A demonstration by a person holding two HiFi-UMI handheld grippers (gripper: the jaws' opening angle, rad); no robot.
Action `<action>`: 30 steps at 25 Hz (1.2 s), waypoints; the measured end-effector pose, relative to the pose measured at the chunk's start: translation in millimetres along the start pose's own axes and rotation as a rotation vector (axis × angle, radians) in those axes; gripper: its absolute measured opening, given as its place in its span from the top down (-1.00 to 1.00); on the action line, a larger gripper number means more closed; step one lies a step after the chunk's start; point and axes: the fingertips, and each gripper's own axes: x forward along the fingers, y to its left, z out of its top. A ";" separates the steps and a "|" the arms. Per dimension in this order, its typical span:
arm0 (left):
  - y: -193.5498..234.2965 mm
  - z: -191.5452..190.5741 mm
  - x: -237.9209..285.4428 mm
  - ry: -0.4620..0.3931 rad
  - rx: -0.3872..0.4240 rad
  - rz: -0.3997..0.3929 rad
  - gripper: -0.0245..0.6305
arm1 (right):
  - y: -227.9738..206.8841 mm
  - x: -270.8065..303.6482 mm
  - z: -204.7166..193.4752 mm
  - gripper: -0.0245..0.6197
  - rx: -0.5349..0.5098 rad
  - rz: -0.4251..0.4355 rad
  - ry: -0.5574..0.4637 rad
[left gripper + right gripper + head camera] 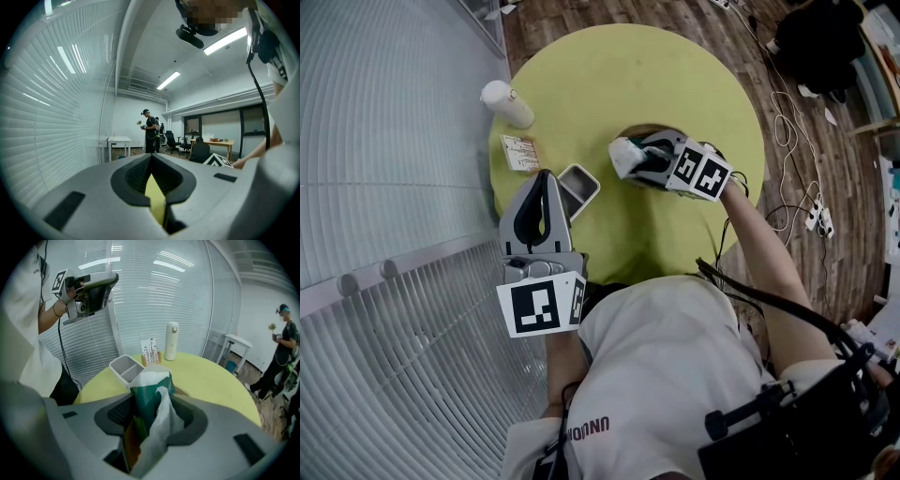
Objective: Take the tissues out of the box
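While the right tongs (151, 413) grip the green tissue box (145, 394) and its loose tissue (164, 427) together over the table (675, 84), the whole box may rise with the sheet. The left tongs (546, 183), closed and empty, do not steady it. Only the right gripper view shows the tissue; the head view shows the box near the white tray (579, 186).

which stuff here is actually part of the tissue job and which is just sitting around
Job: green tissue box, white tissue sticking out of it.
Lying about: white bottle, card stand, white divided tray.
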 end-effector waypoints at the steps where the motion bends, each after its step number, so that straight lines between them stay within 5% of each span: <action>1: 0.2 0.1 -0.2 -0.001 0.000 0.000 0.89 | 0.1 -0.3 -0.1 0.26 -0.002 -0.005 0.000; 30: -0.6 3.8 -1.4 -0.011 0.007 -0.005 0.89 | 4.2 -14.6 -5.2 0.34 0.050 -0.079 -0.034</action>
